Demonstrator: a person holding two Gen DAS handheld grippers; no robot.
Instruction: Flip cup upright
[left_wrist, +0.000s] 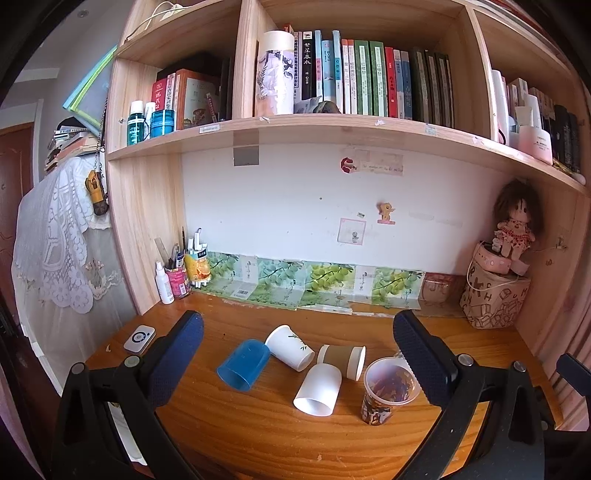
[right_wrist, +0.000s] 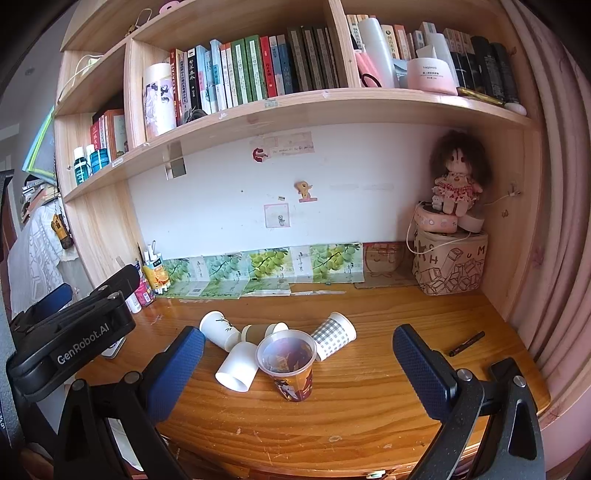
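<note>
Several cups sit on the wooden desk (left_wrist: 258, 424). A printed clear plastic cup (left_wrist: 388, 387) (right_wrist: 290, 363) stands upright. On their sides lie a blue cup (left_wrist: 243, 363), a white cup with a leaf print (left_wrist: 290, 345) (right_wrist: 219, 328), a brown-sleeved cup (left_wrist: 343, 360) (right_wrist: 258, 332), a plain white cup (left_wrist: 317, 387) (right_wrist: 236, 365) and a grey checked cup (right_wrist: 334, 334). My left gripper (left_wrist: 295, 354) is open and empty, above and in front of the cups. My right gripper (right_wrist: 299, 358) is open and empty, with the cups between its fingers in view.
A small white device (left_wrist: 139, 338) lies at the desk's left. Pen holders and bottles (left_wrist: 177, 273) stand at the back left. A printed bag with a doll (right_wrist: 448, 258) fills the back right corner. A black pen (right_wrist: 467, 343) lies at the right. Bookshelves hang overhead.
</note>
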